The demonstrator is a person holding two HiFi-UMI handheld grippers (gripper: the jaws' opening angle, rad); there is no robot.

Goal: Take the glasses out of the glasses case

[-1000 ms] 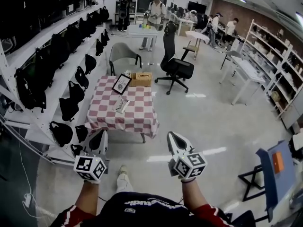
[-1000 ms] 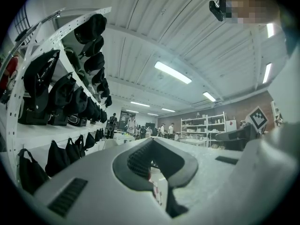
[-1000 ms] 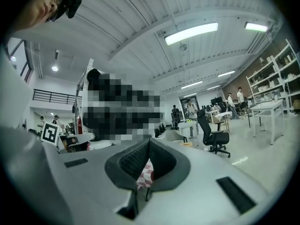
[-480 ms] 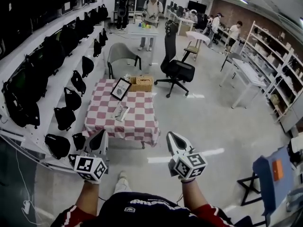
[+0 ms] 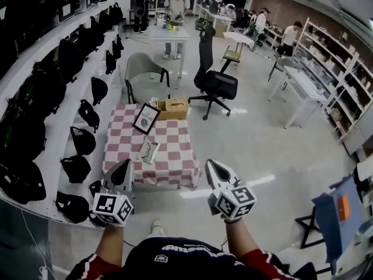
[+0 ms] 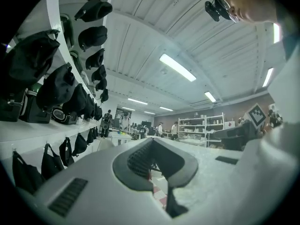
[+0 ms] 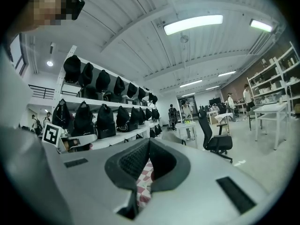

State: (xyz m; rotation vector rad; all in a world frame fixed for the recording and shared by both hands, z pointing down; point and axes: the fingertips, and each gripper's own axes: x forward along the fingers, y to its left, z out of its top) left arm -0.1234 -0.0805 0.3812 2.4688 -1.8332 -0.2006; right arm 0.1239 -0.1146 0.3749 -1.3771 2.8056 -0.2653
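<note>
A pale glasses case [image 5: 149, 150] lies on the red-and-white checked table [image 5: 175, 159], left of its middle; at this distance I cannot tell whether it stands open. Both grippers are held out in front of the person, short of the table's near edge and above the floor. My left gripper [image 5: 121, 168] has its jaws together with nothing in them, and its own view shows the tips meeting [image 6: 151, 140]. My right gripper [image 5: 213, 167] is likewise shut and empty, its tips touching [image 7: 149, 141]. A strip of checked cloth shows through each pair of jaws.
A framed card [image 5: 144, 119] and a wicker basket [image 5: 173, 108] stand at the table's far end. Shelves of black bags [image 5: 64, 98] run along the left. A grey chair [image 5: 141, 72] and a black office chair [image 5: 214, 80] stand beyond; several people work at the back.
The person has walked closer to the table, which now sits lower and nearer in the head view. Both grippers stay shut and level in front of the body.
</note>
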